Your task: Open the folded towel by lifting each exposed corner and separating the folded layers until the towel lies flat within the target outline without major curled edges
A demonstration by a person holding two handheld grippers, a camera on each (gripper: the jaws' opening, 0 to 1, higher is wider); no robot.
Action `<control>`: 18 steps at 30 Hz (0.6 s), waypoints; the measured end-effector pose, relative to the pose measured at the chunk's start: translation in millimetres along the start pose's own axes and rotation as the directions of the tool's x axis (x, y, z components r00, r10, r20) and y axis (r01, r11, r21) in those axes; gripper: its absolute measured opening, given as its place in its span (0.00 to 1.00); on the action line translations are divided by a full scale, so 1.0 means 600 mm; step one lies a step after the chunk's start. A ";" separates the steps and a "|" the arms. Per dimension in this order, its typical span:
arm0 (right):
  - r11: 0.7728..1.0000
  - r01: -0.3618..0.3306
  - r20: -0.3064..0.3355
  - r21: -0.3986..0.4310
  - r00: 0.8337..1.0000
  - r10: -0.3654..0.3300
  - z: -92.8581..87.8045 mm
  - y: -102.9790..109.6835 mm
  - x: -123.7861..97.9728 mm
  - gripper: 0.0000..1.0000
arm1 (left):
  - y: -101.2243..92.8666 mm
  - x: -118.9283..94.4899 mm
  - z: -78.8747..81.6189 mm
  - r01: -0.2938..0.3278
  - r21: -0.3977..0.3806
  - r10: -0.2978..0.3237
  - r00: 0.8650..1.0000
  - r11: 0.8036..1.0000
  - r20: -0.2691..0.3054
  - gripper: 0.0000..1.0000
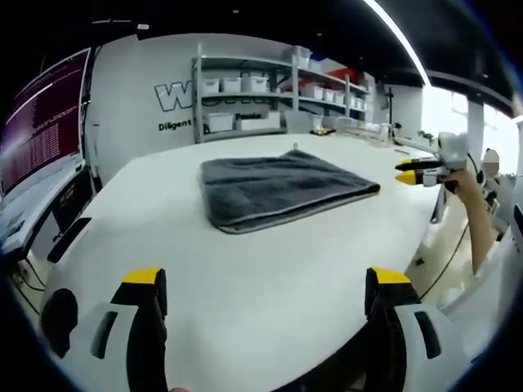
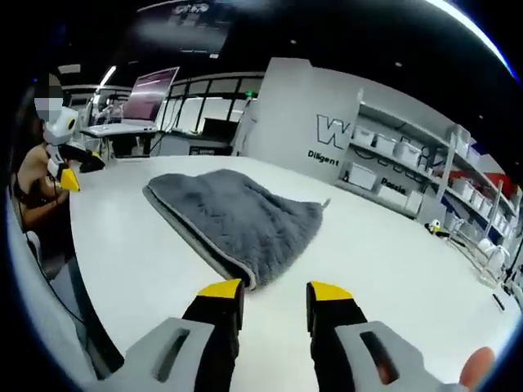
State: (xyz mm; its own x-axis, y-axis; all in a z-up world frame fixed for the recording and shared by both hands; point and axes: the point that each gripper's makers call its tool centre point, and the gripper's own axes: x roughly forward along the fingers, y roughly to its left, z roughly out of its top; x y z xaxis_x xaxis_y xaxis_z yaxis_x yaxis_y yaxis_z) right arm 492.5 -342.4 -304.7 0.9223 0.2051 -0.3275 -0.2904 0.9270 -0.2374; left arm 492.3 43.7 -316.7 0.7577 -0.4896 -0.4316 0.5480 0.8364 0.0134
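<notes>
Your right gripper [image 2: 274, 300] (jaws partly open, empty) may pinch both layers at the towel [image 2: 237, 216] corner.

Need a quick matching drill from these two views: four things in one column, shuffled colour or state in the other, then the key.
Things
1. towel
2. left gripper
3. right gripper
4. storage bins

States
A. jaws a narrow gap apart, holding nothing
B. grey, folded in layers on the white table
C. white, lined up on the shelf unit
D. jaws spread wide, holding nothing

Pairs: 1-B, 2-D, 3-A, 4-C
</notes>
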 end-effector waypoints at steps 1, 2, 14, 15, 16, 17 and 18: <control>1.000 -0.002 -0.007 0.008 1.000 0.002 -0.004 -0.001 -0.002 0.36 | 0.000 0.001 0.000 0.001 0.000 -0.001 1.000 1.000 -0.001 0.99; 1.000 -0.002 -0.008 0.014 1.000 0.002 -0.006 -0.002 -0.003 0.37 | -0.001 0.001 0.000 0.002 0.001 -0.002 1.000 1.000 -0.002 0.99; 0.993 -0.028 -0.073 0.111 0.997 0.037 -0.046 0.013 0.000 0.75 | 0.001 0.003 0.000 0.002 -0.004 -0.002 1.000 1.000 0.001 0.99; 0.992 -0.029 -0.076 0.121 0.996 0.039 -0.047 0.014 0.001 0.77 | 0.002 0.003 -0.001 0.001 -0.005 -0.001 1.000 1.000 -0.001 0.99; 0.992 -0.029 -0.081 0.125 0.996 0.039 -0.048 0.016 0.002 0.79 | 0.003 0.003 -0.003 -0.001 -0.005 0.001 1.000 1.000 -0.003 0.99; 0.992 -0.028 -0.090 0.125 0.995 0.039 -0.051 0.018 0.003 0.82 | 0.003 0.003 -0.004 -0.002 -0.005 0.002 1.000 1.000 -0.004 0.99; 0.992 -0.025 -0.101 0.124 0.994 0.038 -0.054 0.018 0.004 0.84 | 0.004 0.003 -0.004 -0.002 -0.006 0.002 1.000 1.000 -0.005 0.99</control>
State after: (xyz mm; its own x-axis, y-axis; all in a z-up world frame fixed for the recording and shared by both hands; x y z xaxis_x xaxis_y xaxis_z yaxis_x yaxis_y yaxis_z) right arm 483.4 -341.7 -337.6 0.8802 0.2076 -0.4268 -0.2799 0.9533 -0.1137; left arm 493.7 45.6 -319.7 0.7571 -0.4867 -0.4358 0.5442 0.8389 0.0084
